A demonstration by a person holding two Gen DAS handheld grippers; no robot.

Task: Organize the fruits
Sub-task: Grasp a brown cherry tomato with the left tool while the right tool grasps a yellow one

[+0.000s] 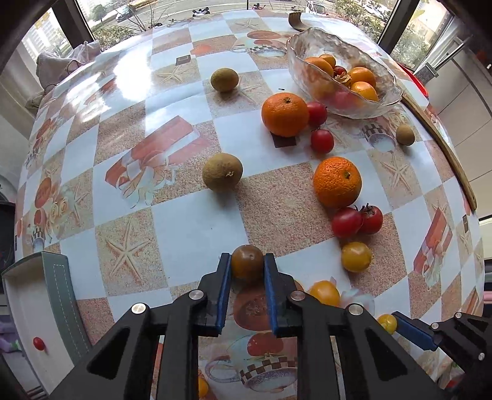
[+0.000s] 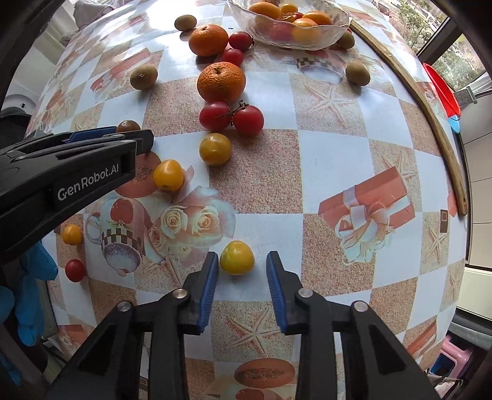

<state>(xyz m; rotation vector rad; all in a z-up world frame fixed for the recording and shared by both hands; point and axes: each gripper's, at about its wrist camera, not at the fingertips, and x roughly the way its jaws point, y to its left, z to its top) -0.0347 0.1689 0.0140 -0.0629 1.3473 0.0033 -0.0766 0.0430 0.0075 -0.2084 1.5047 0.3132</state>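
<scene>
Outside the glass bowl (image 1: 390, 101): two oranges (image 1: 285, 114), four red tomatoes (image 1: 346, 222).

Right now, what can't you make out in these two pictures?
- Glass bowl: far rim cut off by the top edge in the right wrist view.
- Fruit deep in the bowl: blurred through textured glass, both views.
- Brown tomato: sides covered by the left gripper pads.
- Yellow tomato between the open right gripper fingers: contact unclear.

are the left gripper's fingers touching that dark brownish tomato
Touching. Left wrist view shows both blue pads of the left gripper pressed against the dark tomato, no gap either side.
</scene>
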